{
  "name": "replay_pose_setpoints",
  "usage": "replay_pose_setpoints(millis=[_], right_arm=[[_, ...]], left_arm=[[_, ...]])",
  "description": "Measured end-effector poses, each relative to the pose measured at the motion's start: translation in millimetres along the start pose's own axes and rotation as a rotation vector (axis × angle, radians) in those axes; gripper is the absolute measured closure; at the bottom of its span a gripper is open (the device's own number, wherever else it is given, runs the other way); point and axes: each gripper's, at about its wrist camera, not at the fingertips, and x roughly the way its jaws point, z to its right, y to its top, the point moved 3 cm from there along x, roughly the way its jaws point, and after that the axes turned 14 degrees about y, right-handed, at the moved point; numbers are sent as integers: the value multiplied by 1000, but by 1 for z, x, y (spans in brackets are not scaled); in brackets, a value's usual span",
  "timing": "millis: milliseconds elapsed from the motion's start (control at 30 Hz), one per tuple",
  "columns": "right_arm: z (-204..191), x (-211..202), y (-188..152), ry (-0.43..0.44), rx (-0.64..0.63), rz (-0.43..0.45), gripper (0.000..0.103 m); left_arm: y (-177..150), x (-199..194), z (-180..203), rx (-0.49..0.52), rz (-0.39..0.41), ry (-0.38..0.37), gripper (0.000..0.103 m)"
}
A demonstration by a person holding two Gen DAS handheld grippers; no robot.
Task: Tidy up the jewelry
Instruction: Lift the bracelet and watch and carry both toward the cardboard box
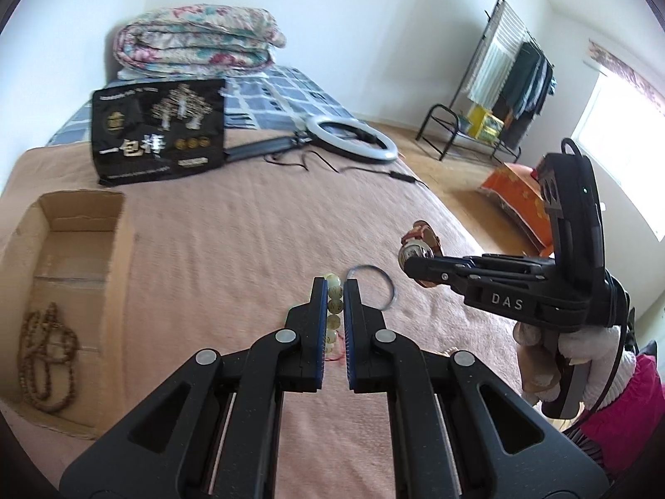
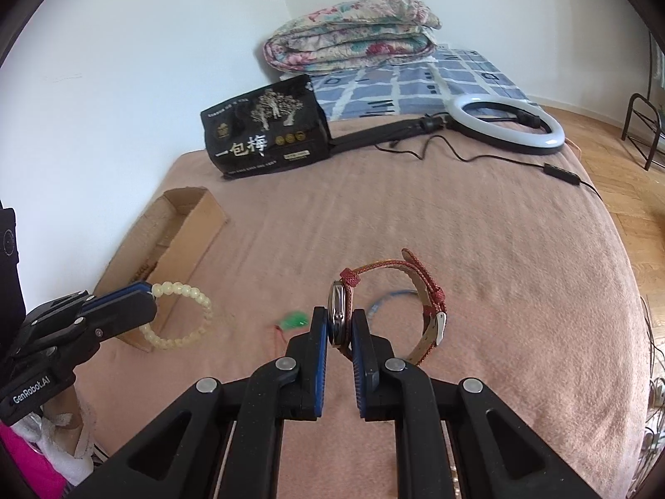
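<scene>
My left gripper point(image 1: 334, 287) is shut on a pale bead bracelet point(image 1: 333, 307) and holds it above the pink bedspread; the bracelet also shows in the right wrist view point(image 2: 183, 316), beside the left gripper point(image 2: 145, 291). My right gripper point(image 2: 337, 316) is shut on a wristwatch with a red strap point(image 2: 419, 291), gripping its case. In the left wrist view the right gripper point(image 1: 409, 266) holds the watch point(image 1: 419, 245) in the air. A thin blue bangle point(image 1: 376, 287) lies on the bed under it. An open cardboard box point(image 1: 62, 241) at the left holds a brown bead necklace point(image 1: 45, 353).
A black printed bag point(image 1: 160, 133) and a ring light point(image 1: 353, 137) with its cable lie further up the bed. A folded floral quilt point(image 1: 195, 41) sits at the head. A small green tag with red string point(image 2: 293, 320) lies on the spread. A clothes rack point(image 1: 498, 83) stands on the floor at the right.
</scene>
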Motion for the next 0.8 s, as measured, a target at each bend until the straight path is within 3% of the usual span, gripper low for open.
replay_pose_setpoints(millis=[800], right_arm=[[-109, 74, 34, 138, -105, -3, 94]], left_arm=[[7, -45, -138, -179, 103, 169, 98]])
